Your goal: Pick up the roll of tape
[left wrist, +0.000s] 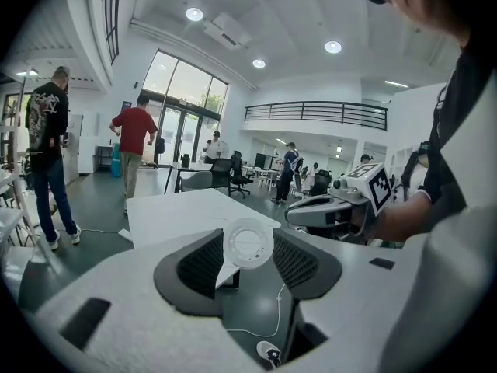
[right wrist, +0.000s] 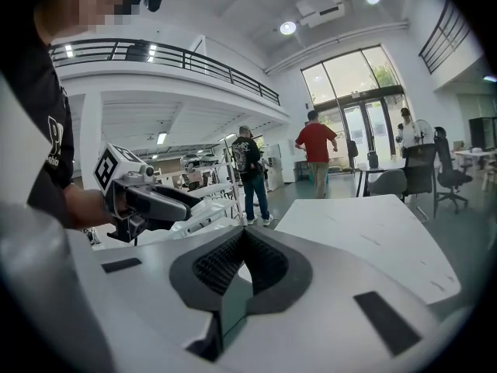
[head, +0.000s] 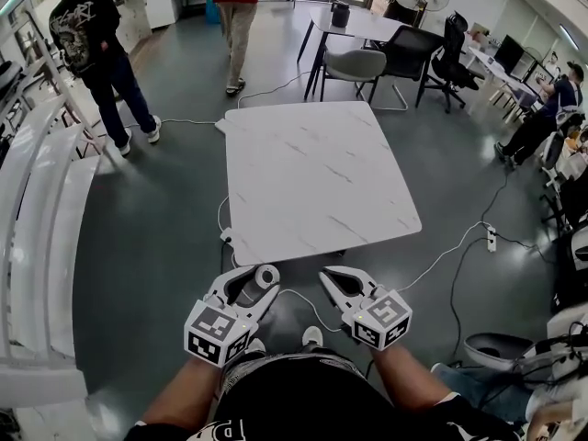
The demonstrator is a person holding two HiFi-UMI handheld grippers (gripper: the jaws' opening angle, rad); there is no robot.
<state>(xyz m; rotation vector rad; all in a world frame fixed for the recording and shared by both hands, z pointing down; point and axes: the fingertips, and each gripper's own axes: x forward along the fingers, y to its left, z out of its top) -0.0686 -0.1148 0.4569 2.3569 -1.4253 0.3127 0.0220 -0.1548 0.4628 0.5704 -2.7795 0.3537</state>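
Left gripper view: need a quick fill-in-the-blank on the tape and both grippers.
The left gripper is ____ on the roll of tape. The right gripper has its jaws together and holds ____. In the head view, the roll of tape hangs over the ____, short of the table.
Missing: shut; nothing; floor.

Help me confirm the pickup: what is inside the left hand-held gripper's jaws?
The roll of tape is clamped in the left hand-held gripper, in the air, with its open core facing that gripper's camera. Where the jaws press on its sides, the roll is covered.
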